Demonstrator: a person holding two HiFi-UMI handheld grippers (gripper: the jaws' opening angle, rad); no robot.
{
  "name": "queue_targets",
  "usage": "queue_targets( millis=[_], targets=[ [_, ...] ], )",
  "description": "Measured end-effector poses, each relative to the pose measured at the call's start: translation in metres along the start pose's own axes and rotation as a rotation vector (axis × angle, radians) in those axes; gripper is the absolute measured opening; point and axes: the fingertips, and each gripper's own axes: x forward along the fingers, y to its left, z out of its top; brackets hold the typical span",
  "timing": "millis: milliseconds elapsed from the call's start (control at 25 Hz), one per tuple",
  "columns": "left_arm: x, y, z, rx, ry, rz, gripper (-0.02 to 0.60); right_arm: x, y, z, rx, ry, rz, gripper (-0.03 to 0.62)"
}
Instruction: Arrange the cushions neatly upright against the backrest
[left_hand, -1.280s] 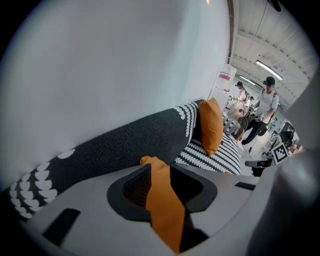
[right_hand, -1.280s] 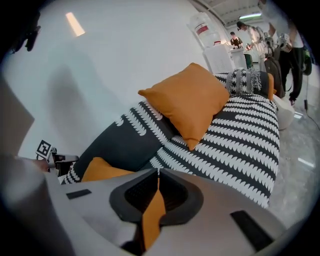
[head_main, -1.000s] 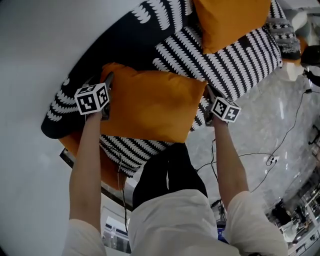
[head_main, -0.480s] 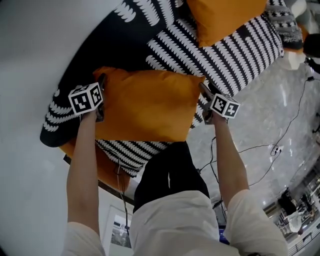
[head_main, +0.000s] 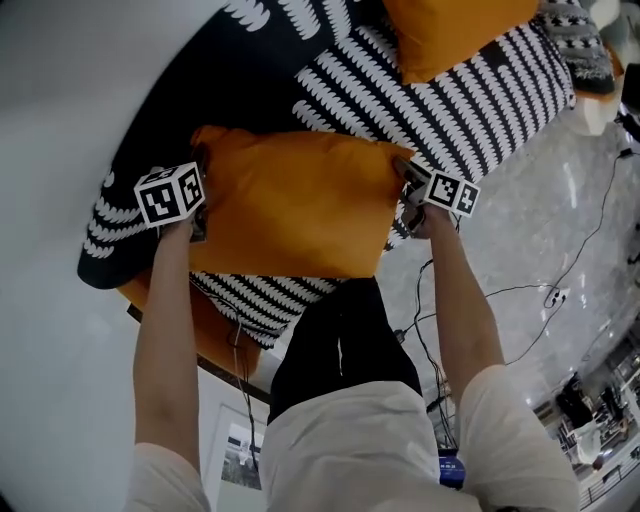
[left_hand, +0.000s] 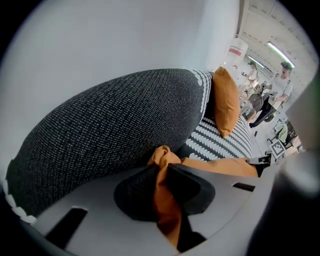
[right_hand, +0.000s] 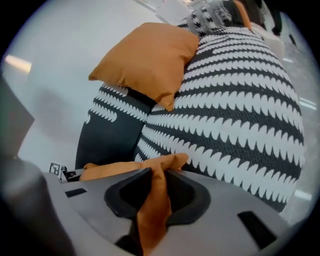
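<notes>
An orange cushion (head_main: 290, 205) hangs over the black-and-white patterned sofa (head_main: 440, 100), stretched between my two grippers. My left gripper (head_main: 202, 165) holds its left corner, the jaws closing with orange fabric (left_hand: 165, 200) pinched between the pads (left_hand: 135, 190). At the opposite corner my right gripper (head_main: 405, 172) is closing too, with orange fabric (right_hand: 152, 210) squeezed between its pads (right_hand: 185, 195). Just past the left gripper (left_hand: 162, 170) rises the dark backrest (left_hand: 110, 125). A second orange cushion (head_main: 450, 30) leans farther along the sofa, also seen beyond the right gripper (right_hand: 157, 175).
A grey patterned cushion (head_main: 575, 40) lies at the sofa's far end. Something orange (head_main: 215, 340) shows below the sofa's near end. Cables (head_main: 540, 300) run over the marble floor on the right. A white wall (head_main: 60, 100) lies to the left. People (left_hand: 282, 90) stand far off.
Both grippers and the orange cushion have shifted slightly up toward the backrest; the right gripper moved most. The cushion's corners are now bunched in both grippers.
</notes>
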Motion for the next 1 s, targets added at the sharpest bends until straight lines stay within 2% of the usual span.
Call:
queue_targets(
  millis=[120, 200, 320, 480, 760, 1000],
  targets=[
    [-0.002, 0.011, -0.009, -0.008, 0.000, -0.019, 0.072, 0.001, 0.014, -0.009, -0.093, 0.002, -0.002, 0.081],
    [-0.007, 0.019, -0.021, -0.042, -0.021, -0.041, 0.067, -0.003, 0.021, -0.017, -0.130, -0.018, 0.008, 0.070],
    [-0.024, 0.024, -0.040, -0.105, -0.075, -0.057, 0.067, -0.017, 0.034, -0.023, -0.190, -0.047, 0.032, 0.060],
    [-0.073, 0.025, -0.059, -0.218, -0.147, -0.063, 0.066, -0.049, 0.064, -0.027, -0.204, -0.068, 0.086, 0.054],
    [-0.117, 0.017, -0.089, -0.331, -0.281, -0.091, 0.052, -0.071, 0.101, -0.008, -0.305, -0.055, 0.141, 0.043],
    [-0.194, 0.038, -0.129, -0.486, -0.419, -0.078, 0.049, -0.093, 0.186, -0.006, -0.374, -0.058, 0.239, 0.041]
  ],
)
